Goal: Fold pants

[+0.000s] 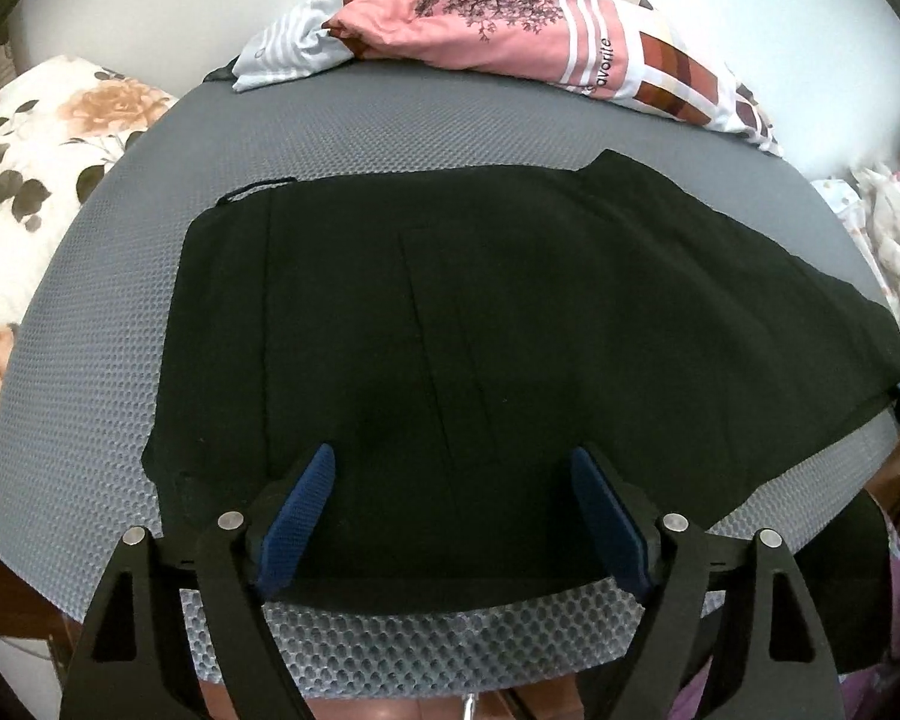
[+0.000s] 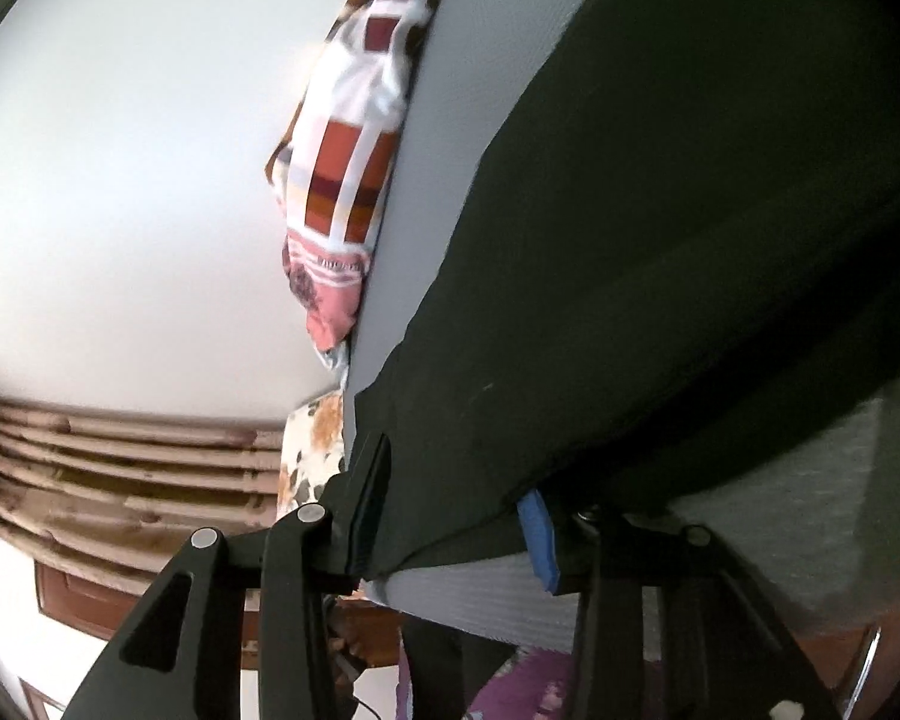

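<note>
**Black trousers flat on grey mat; both tongs released**

Nearest the left lens, my left gripper (image 1: 450,510) stands with its two blue-padded fingers (image 1: 297,519) set wide apart, hovering over the near hem area of the black fabric pants (image 1: 480,312). Nothing sits clamped between the pads; the cloth lies beneath them, and I cannot tell whether the tips touch it.

The pants lie spread and mostly flat across the grey honeycomb-textured mat (image 1: 390,138), covering much of its middle. One edge reaches the mat's near rim, and the right-hand portion runs off toward the mat's right edge. A small dark loop shows at the far left corner of the garment.

My right gripper (image 2: 456,510), seen in the right wrist view, is partly parted. Its black left finger (image 2: 369,510) sits at the edge of the trouser cloth and its blue pad shows on the other side, with the fabric edge lying between them over the mat's corner. The pads do not appear pressed together on it.

Beyond the mat lies a pink, white and brown patterned pillow (image 1: 540,30). A floral cream blanket (image 1: 36,168) sits to the left.
</note>
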Available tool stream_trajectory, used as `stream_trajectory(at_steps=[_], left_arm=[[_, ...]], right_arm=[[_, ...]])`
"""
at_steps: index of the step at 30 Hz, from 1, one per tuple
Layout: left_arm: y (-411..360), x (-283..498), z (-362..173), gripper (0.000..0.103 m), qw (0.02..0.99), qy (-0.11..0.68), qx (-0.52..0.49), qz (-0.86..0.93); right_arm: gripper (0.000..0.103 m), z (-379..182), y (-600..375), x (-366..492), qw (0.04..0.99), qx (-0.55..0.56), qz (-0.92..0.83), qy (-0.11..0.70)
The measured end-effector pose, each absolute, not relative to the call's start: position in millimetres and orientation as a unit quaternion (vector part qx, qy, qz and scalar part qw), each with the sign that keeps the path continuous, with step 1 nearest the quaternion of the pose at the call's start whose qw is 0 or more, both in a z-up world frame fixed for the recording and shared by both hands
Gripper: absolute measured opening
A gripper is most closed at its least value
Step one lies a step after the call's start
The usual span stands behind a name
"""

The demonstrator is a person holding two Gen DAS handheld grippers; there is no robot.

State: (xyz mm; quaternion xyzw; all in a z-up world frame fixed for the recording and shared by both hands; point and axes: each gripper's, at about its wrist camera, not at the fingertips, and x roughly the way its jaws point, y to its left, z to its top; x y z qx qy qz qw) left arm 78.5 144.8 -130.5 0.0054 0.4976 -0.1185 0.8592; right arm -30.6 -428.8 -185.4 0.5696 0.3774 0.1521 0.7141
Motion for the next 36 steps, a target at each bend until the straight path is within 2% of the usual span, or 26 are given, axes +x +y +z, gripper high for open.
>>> stream_trajectory(at_steps=[2, 3, 10, 12, 13, 14, 18, 30, 33, 36], left_arm=[[145, 79, -132, 0.085, 0.859, 0.497, 0.006, -0.12], [144, 79, -132, 0.086, 0.86, 0.496, 0.01, -0.118], [147, 86, -134, 0.086, 0.857, 0.498, 0.036, -0.128], [146, 89, -136, 0.088, 0.856, 0.499, 0.044, -0.127], [147, 91, -136, 0.089, 0.856, 0.499, 0.044, -0.128], [147, 92, -136, 0.09, 0.855, 0.5, 0.047, -0.129], [143, 94, -137, 0.093, 0.852, 0.502, 0.061, -0.133], [139, 95, -140, 0.098, 0.854, 0.498, 0.069, -0.133], [138, 95, -140, 0.1, 0.855, 0.496, 0.07, -0.133], [138, 94, -141, 0.101, 0.857, 0.493, 0.069, -0.133]], right_arm=[[0.014, -183, -415, -25, 0.723, 0.547, 0.15, 0.395], [0.007, -183, -407, -22, 0.726, 0.53, 0.143, 0.413], [0.005, -175, -404, -42, 0.707, 0.548, 0.148, 0.423], [0.005, -187, -402, -41, 0.7, 0.541, 0.137, 0.445], [0.0, -198, -402, -41, 0.689, 0.548, 0.129, 0.457], [0.0, -206, -404, -43, 0.675, 0.568, 0.129, 0.453], [0.004, -207, -404, -45, 0.662, 0.586, 0.144, 0.444], [0.003, -204, -408, -58, 0.676, 0.568, 0.131, 0.452], [0.011, -199, -406, -55, 0.675, 0.577, 0.147, 0.436], [0.039, -190, -400, -51, 0.684, 0.572, 0.153, 0.426]])
